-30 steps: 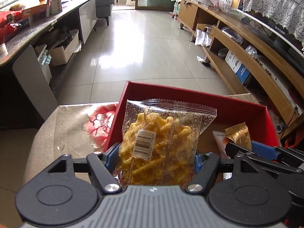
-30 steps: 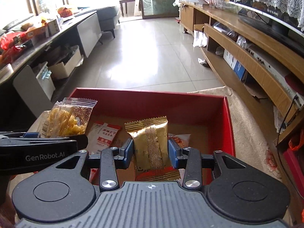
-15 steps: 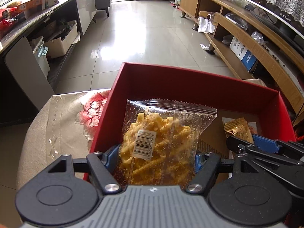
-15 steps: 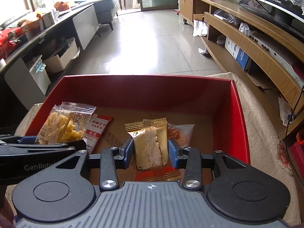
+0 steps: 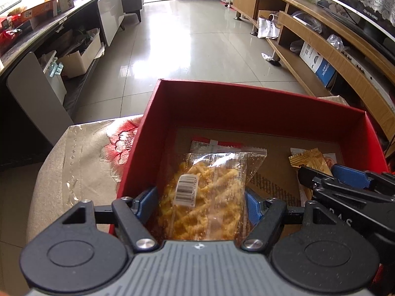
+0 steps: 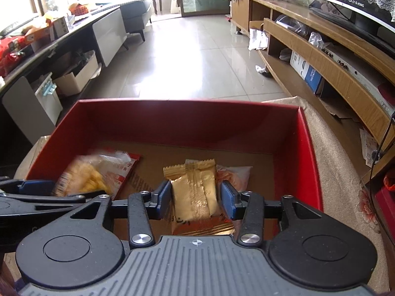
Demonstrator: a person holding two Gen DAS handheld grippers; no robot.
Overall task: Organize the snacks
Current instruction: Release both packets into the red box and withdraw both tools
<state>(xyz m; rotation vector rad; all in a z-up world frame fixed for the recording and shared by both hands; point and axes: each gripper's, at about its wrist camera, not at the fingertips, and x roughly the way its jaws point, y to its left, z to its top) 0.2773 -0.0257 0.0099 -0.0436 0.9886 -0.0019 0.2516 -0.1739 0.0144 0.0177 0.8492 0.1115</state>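
- The left gripper [image 5: 201, 206] sits low over the near left part of the red box [image 5: 259, 103], its blue pads spread apart on either side of the clear bag of yellow twists [image 5: 205, 197].
- The bag looks blurred and lies between the pads with a gap showing at each side, so this tool appears released rather than clamped on it.
- Just ahead of the left gripper, the bag's far end overlaps a red-and-white packet [image 5: 214, 144] lying flat on the brown cardboard floor of the box.
- The right gripper [image 6: 196, 199] is over the middle of the box, with the gold wrapped snack [image 6: 195, 192] between its blue pads.
- A narrow gap shows on both sides of the gold wrapper, so the pads look parted; whether they touch it lower down I cannot tell.
- Right of the gold snack, just ahead of the right pad, a pale packet with an orange print [image 6: 234, 176] lies on the box floor, partly tucked under it.
- Seen from the right wrist, the bag of twists [image 6: 81, 177] is off to the left, beside the left tool's finger.
- The box rests on a beige embroidered cloth [image 5: 81, 162] with a red flower, left of the left gripper.
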